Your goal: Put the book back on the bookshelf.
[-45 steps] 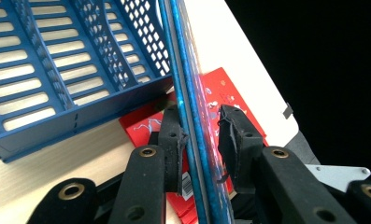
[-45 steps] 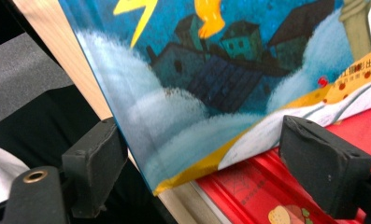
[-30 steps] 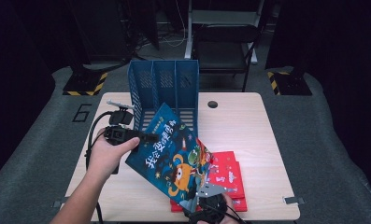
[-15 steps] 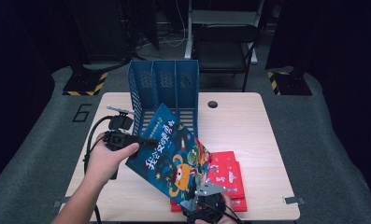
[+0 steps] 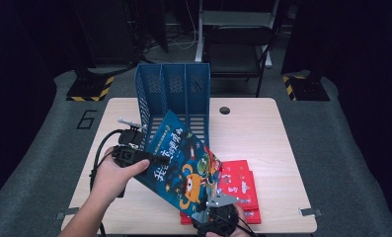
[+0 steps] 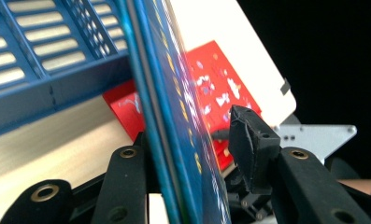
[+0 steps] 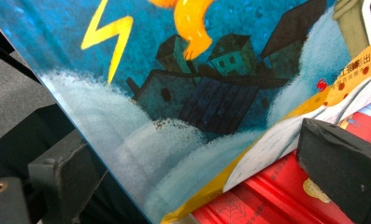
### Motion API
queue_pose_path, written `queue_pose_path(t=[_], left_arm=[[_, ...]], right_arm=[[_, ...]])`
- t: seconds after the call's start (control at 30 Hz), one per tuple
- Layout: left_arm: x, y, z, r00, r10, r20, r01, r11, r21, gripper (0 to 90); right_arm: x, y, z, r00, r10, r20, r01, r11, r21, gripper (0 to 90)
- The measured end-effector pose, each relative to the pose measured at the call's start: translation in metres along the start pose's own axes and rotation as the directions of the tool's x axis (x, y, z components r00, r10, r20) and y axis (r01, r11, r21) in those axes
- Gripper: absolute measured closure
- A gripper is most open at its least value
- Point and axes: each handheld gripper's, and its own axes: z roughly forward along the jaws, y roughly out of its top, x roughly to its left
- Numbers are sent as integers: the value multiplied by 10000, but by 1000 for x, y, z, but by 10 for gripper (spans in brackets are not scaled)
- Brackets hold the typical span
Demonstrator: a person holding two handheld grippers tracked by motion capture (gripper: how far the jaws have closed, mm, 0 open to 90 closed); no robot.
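A blue picture book [image 5: 183, 160] hangs tilted over the table, its upper corner leaning toward a blue three-slot file holder [image 5: 174, 89]. My left gripper [image 5: 156, 159] is shut on the book's left edge; in the left gripper view the book [image 6: 178, 93] runs edge-on between the jaws of that gripper [image 6: 192, 154]. My right gripper [image 5: 214, 211] sits at the book's lower corner. In the right gripper view its jaws [image 7: 202, 163] stand wide apart, with the book's cover [image 7: 197, 84] between them. Red books [image 5: 239, 187] lie flat underneath.
The wooden table [image 5: 267, 138] has a round cable hole [image 5: 224, 110] behind the holder's right side. A black chair [image 5: 238, 37] stands beyond the far edge. The red books [image 7: 276, 196] lie close under the right jaw. The holder's slatted wall [image 6: 33, 70] is near the left gripper.
The left hand has dropped slightly with the book. The right gripper has shifted a little to the left at the book's lower corner.
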Motion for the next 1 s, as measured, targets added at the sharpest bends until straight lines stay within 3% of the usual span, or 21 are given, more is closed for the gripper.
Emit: queue_pose_path(t=[0.37, 1.0], left_arm=[[-12, -11, 9, 9993, 292, -241, -292, 9996, 18, 608], [-13, -17, 9, 9985, 192, -508, -195, 9998, -64, 722]], right_arm=[[1, 0, -1, 9996, 289, -67, -289, 9996, -33, 41], [1, -1, -1, 9997, 245, -72, -246, 9996, -153, 42]])
